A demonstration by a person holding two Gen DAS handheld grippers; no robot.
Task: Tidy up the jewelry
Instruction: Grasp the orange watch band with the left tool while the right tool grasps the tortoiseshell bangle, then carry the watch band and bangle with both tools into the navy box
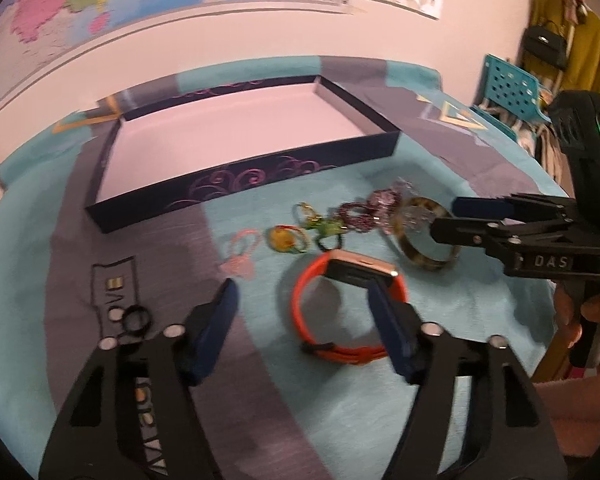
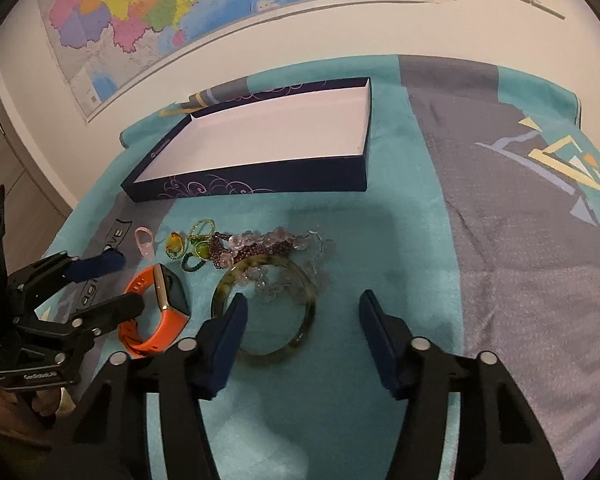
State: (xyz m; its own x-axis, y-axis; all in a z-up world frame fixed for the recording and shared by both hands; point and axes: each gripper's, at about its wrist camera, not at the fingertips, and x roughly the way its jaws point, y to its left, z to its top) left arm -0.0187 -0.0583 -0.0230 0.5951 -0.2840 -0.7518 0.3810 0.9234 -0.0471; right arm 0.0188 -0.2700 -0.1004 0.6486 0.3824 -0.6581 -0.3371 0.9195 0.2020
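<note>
Jewelry lies in a loose row on the teal-and-grey cloth (image 2: 380,240) that covers the table, just in front of an open, shallow dark-blue box (image 2: 260,184) with a bare white floor. Nothing is in the box yet, so I judge the sorting hardly begun.

The left gripper (image 1: 304,312) has its jaws spread wide, and the orange smartwatch (image 1: 348,304) sits just ahead of them. Its looped strap lies nearer the right-hand pad, which overlaps the band in the left wrist view; whether it touches I cannot tell. The watch stands on its edge, face up and tilted, with the long axis of its loop running roughly along the line of the jaws rather than across it.

The right gripper (image 2: 302,320) is also spread, holding nothing. The mottled green bangle (image 2: 268,312) lies flat, directly ahead of its left pad, which hangs over the near rim. A tangle of clear and purple beads (image 2: 268,244) drapes over the bangle's far rim.

Beyond these lie small rings: a pink one (image 2: 145,240), a yellow-stoned one (image 2: 176,245) and green ones (image 2: 200,240), all well clear of both jaws. A small black ring (image 1: 137,318) lies apart, left of the left gripper.

My judgement: the left gripper is the nearer to the watch, the right to the bangle, and the box lies straight beyond both.
</note>
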